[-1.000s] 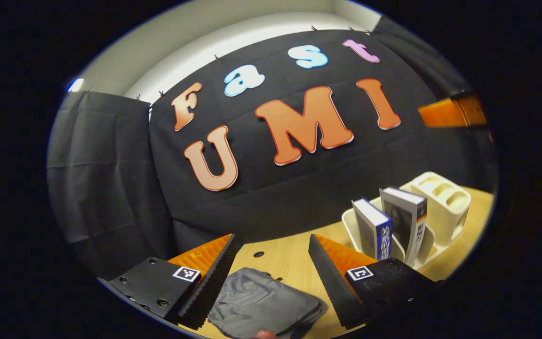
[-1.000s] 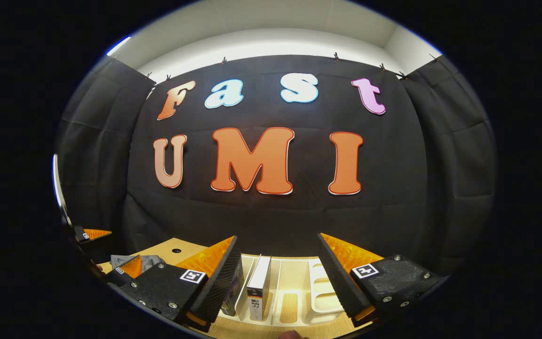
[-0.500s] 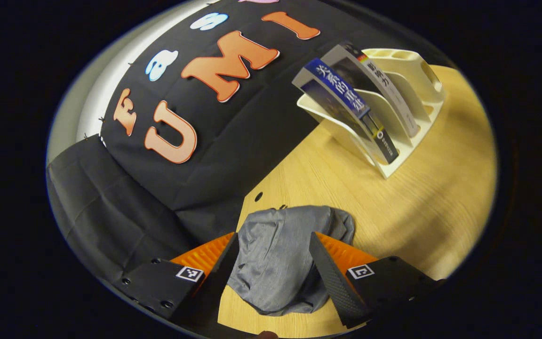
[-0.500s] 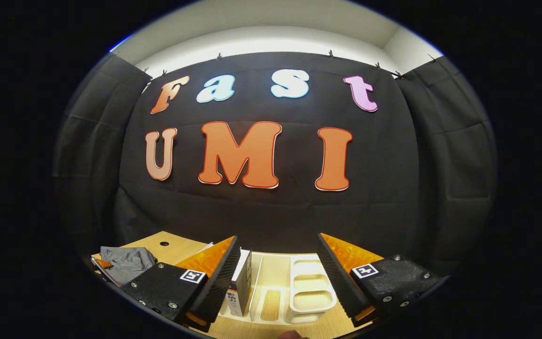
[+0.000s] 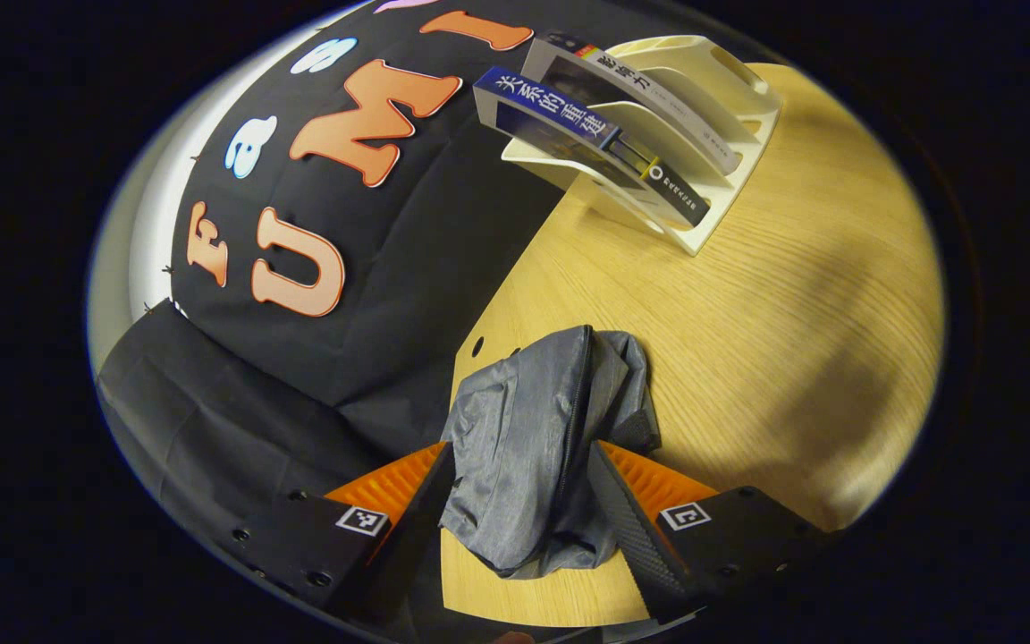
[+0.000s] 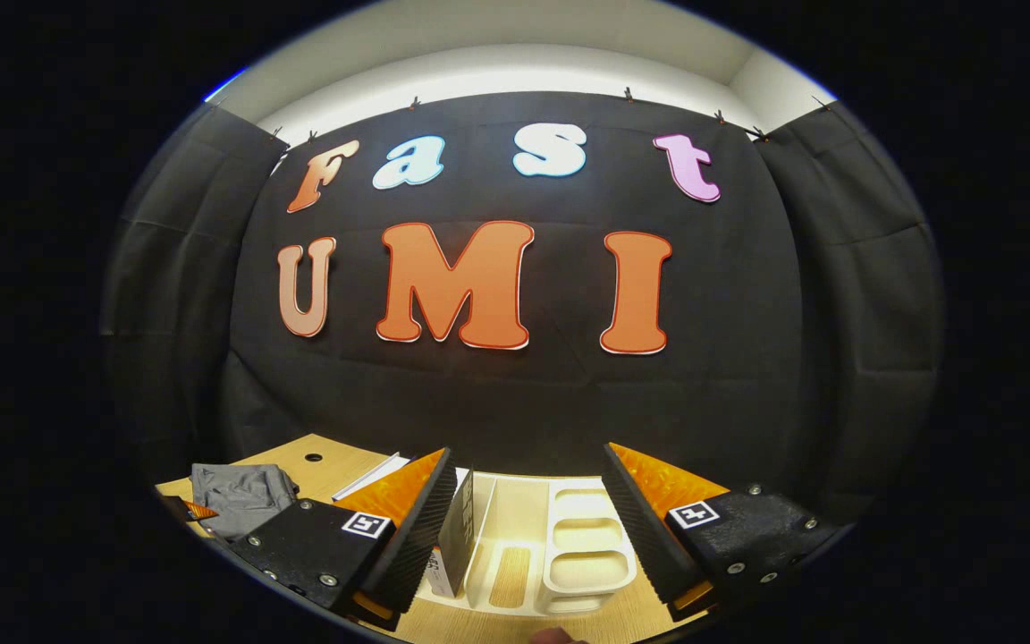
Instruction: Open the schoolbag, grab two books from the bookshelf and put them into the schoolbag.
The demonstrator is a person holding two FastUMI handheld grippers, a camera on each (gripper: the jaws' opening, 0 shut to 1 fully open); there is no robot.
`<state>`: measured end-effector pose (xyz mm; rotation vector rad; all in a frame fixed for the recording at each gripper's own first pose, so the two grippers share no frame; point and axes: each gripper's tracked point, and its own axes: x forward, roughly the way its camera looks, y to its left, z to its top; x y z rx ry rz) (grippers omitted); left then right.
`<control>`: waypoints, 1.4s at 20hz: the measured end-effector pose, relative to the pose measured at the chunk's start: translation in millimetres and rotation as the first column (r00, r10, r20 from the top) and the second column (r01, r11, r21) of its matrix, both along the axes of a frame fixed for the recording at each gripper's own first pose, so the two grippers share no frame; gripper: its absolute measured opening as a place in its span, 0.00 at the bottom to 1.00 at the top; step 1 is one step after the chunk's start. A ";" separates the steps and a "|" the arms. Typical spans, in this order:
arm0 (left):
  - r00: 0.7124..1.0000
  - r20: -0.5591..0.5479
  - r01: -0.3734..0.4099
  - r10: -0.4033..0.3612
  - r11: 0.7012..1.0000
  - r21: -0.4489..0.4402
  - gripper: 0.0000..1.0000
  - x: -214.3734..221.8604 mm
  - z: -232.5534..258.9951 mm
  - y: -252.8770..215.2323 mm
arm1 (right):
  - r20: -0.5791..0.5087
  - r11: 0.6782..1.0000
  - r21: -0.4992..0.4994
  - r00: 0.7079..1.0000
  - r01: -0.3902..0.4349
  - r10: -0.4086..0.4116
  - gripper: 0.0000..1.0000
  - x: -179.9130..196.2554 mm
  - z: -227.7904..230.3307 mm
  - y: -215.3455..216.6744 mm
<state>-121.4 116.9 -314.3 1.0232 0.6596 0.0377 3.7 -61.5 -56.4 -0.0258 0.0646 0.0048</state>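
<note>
The grey schoolbag (image 5: 533, 429) lies crumpled on the wooden table (image 5: 792, 295), its dark zipper line (image 5: 574, 411) running along the top. My left gripper (image 5: 519, 447) is open and tilted down over the bag, with a finger on either side of the fabric. At the back stands a cream bookshelf (image 5: 730, 98) holding a blue-spined book (image 5: 555, 109) and a grey-spined book (image 5: 631, 89), both leaning. My right gripper (image 6: 528, 450) hangs open just above the bookshelf (image 6: 569, 555), with one book (image 6: 457, 537) by its left finger. The bag (image 6: 242, 490) lies far to its left.
A small round hole (image 5: 477, 343) sits in the table near the back edge. Bare wood stretches between the bag and the bookshelf. An orange finger of the other gripper (image 6: 191, 511) shows beside the bag in the right gripper view.
My left gripper has tipped down and come in over the bag, which now sits between its fingers and looks more bunched up. The right gripper has barely shifted above the bookshelf.
</note>
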 end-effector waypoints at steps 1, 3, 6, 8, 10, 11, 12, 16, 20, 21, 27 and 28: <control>1.000 0.000 -0.025 0.025 1.000 0.015 0.94 -0.7 -0.1 6.7 | -0.004 1.000 0.003 1.000 -0.009 0.009 0.97 1.0 -0.5 0.2; 0.999 0.013 -0.053 0.052 0.998 0.028 0.90 0.2 4.0 13.3 | -0.001 1.000 0.000 1.000 -0.019 0.019 0.97 0.8 -0.6 -1.7; 0.999 0.003 -0.054 0.053 0.998 0.034 0.83 13.0 9.1 19.5 | -0.001 0.999 0.002 0.999 -0.034 0.034 0.97 0.7 -1.8 -0.3; 0.998 -0.045 -0.039 0.040 0.999 0.022 0.76 30.8 3.3 31.0 | -0.009 1.000 -0.001 1.000 -0.029 0.029 0.97 0.7 -4.4 0.2; 0.995 -0.094 -0.034 0.032 0.999 -0.020 0.67 37.8 -8.3 38.5 | -0.010 1.000 -0.010 1.000 -0.019 0.019 0.97 -2.5 -0.9 6.8; 0.994 -0.109 -0.035 0.031 0.999 -0.034 0.59 41.4 -11.3 43.3 | -0.007 1.000 -0.022 1.000 -0.008 0.008 0.97 -3.4 0.7 9.9; 0.992 -0.127 -0.034 0.026 0.997 -0.062 0.49 43.2 -13.2 48.6 | -0.012 0.999 -0.033 1.000 0.006 -0.006 0.97 -5.5 1.2 15.0; 0.984 -0.176 -0.017 -0.024 0.974 -0.225 0.17 53.3 -12.3 54.3 | -0.041 0.996 -0.057 0.997 0.065 -0.067 0.97 -6.6 0.0 40.7; 0.934 -0.310 0.041 -0.179 0.913 -0.406 0.08 59.0 -0.9 64.0 | -0.128 0.987 -0.104 0.983 0.121 -0.134 0.97 4.5 -3.5 81.3; 0.913 -0.337 0.053 -0.230 0.886 -0.460 0.08 66.6 6.8 68.5 | -0.168 0.986 -0.105 0.975 0.126 -0.143 0.97 8.0 -7.5 90.3; 0.821 -0.442 0.023 -0.361 0.795 -0.607 0.09 88.9 43.1 88.9 | -0.362 0.986 -0.128 0.921 0.105 -0.145 0.97 42.1 -8.6 131.0; 0.810 -0.458 0.011 -0.365 0.791 -0.611 0.08 90.7 46.8 90.9 | -0.409 0.989 -0.127 0.904 0.075 -0.121 0.97 46.8 -12.6 138.6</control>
